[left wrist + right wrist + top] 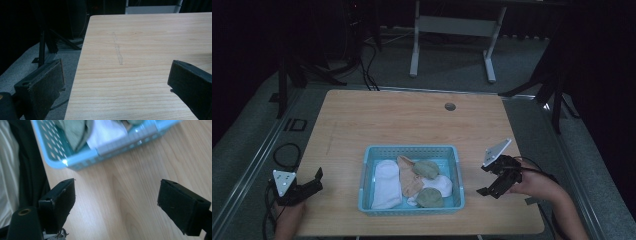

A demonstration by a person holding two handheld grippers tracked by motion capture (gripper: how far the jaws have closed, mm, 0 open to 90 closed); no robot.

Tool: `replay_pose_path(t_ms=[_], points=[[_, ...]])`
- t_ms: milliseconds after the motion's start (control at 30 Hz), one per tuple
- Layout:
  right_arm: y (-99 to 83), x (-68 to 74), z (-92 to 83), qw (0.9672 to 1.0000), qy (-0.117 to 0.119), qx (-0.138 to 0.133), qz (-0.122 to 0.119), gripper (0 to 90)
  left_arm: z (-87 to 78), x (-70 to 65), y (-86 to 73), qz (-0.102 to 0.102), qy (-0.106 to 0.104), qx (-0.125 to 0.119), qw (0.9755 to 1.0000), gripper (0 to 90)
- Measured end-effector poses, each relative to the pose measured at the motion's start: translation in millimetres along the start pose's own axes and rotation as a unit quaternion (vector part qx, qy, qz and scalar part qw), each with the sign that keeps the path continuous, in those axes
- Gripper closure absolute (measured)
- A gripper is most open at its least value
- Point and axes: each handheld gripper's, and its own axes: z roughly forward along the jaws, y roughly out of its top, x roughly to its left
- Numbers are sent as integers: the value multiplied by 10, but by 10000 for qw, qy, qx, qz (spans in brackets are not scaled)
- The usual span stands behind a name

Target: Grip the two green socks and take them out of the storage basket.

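Observation:
A light blue plastic basket sits at the front middle of the wooden table. Inside lie a white sock, a peach sock, two rolled green socks and another white piece. My left gripper hovers open at the table's front left edge, well apart from the basket. In the left gripper view, bare table lies between the jaws of this gripper. My right gripper stands open just right of the basket. Its own view shows the gripper over bare wood, near the basket corner, with a green sock inside.
A round cable hole lies near the table's far edge. Grey carpet, black stand legs and a white desk frame surround the table. The left table edge drops to the floor beside my left gripper.

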Motion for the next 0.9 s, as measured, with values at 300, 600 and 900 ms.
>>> replay_pose_path(t_ms=[300,600,900], points=[[272,92,-18,9992,95,-78,-368,143,1,1,-1,-8,-8,-12,10000,4],[510,153,39,9977,130,-177,-639,169,1,3,0,-5,-12,-9,10000,4],[686,207,186,9961,303,-52,-829,170,0,3,-1,0,-21,-16,10000,4]])
